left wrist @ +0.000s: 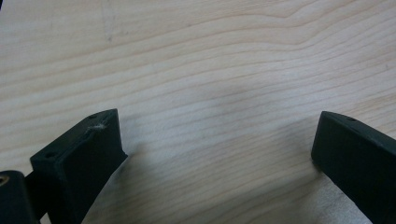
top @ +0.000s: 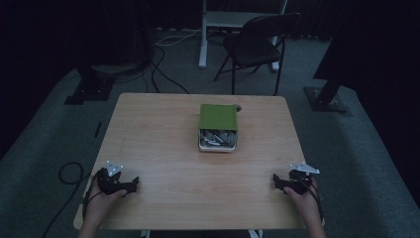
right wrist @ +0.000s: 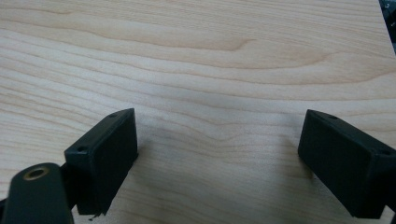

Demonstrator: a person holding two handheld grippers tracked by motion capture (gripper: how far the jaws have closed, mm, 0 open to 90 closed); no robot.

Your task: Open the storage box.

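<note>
Tongs point(left wrist: 215, 154) both released over bare wood | high view adds green tin point(top: 218, 127) (mid-table)

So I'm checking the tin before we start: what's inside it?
The tin holds a pile of small greyish pieces, too small and dim to identify. Its green lid covers the far half, so whatever lies under it is hidden.

Black chair point(top: 255, 47) beyond wooden table point(top: 158, 144)
</note>
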